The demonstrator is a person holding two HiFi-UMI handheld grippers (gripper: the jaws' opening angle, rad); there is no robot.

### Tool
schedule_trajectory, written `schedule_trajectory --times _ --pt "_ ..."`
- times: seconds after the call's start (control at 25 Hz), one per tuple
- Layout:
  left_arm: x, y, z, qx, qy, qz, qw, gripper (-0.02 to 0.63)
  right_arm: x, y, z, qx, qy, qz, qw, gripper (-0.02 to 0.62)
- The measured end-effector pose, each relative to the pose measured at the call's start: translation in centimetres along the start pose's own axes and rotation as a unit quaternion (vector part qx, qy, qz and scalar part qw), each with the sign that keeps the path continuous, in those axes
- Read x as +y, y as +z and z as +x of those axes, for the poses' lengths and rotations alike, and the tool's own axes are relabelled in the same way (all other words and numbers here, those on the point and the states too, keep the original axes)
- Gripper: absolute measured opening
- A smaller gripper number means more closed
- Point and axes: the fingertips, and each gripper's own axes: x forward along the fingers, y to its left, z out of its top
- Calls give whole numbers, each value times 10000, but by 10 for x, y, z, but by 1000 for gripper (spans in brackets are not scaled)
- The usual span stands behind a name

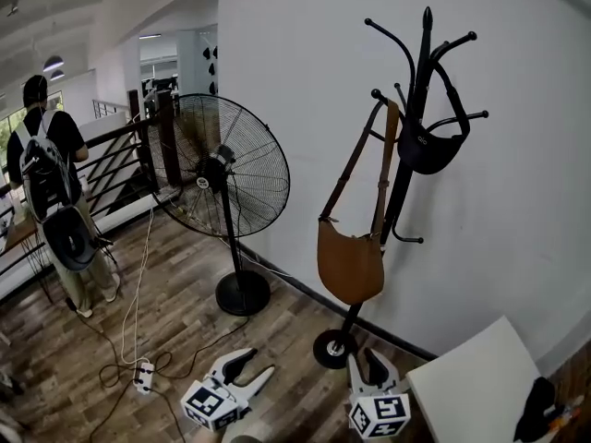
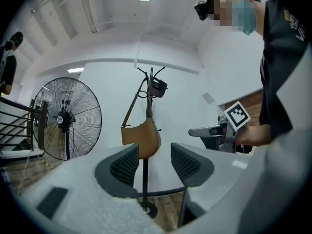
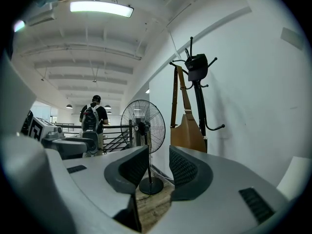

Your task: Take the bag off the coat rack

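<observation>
A brown shoulder bag (image 1: 351, 261) hangs by its long strap from a hook of the black coat rack (image 1: 404, 178), which stands against the white wall. A small black pouch (image 1: 429, 146) hangs higher on the rack. Both grippers are low in the head view, well short of the rack's base: the left gripper (image 1: 254, 363) and the right gripper (image 1: 365, 363), each open and empty. In the left gripper view the brown bag (image 2: 141, 138) shows just above the open left gripper (image 2: 155, 162). In the right gripper view the bag (image 3: 187, 133) lies beyond the open right gripper (image 3: 158, 167).
A tall pedestal fan (image 1: 226, 169) stands left of the rack, with cables and a power strip (image 1: 143, 375) on the wood floor. A person (image 1: 51, 183) with a backpack stands by a railing at far left. A white table corner (image 1: 476, 386) sits at lower right.
</observation>
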Motion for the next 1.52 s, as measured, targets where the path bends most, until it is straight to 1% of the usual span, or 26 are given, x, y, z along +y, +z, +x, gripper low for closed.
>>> schedule_trajectory --times 0.16,0.36,0.48,0.6,0.68,0.8,0.88,1.0,1.16,1.32,1.44,1.52 --pt "18 -5 15 74 -9 -161 9998 199 -4 0 22 31 -65 1 10000 112" --pt "55 -7 41 33 -186 -148 9997 199 -4 4 55 3 -190 -70 9998 112" --pt "83 -1 67 0 -359 -130 9993 195 -14 13 77 -39 -422 -75 9991 112" --pt "109 4 87 105 -513 -194 9984 192 -19 23 99 -48 -657 -108 9978 112" --pt "124 6 101 109 -696 -207 9973 192 -20 31 112 -67 -841 -119 9964 112" --pt "145 13 126 -48 -978 -277 9948 190 -23 44 131 -135 -1141 -171 9932 112" --pt "157 14 143 -59 -1187 -303 9925 189 -26 50 143 -182 -1331 -201 9907 110" --pt "172 15 161 -23 -1557 -259 9875 189 -27 59 156 -251 -1673 -226 9853 110" --pt "194 20 184 -13 -2039 -143 9789 189 -30 73 171 -432 -2173 -278 9747 110" --pt "209 23 208 21 -2366 -89 9716 188 -37 89 180 -609 -2595 -405 9630 110" --pt "212 28 225 -65 -2672 70 9636 186 -44 98 180 -699 -2928 -495 9523 110" --pt "215 31 238 -116 -2764 148 9609 184 -47 103 181 -758 -3090 -546 9465 110"
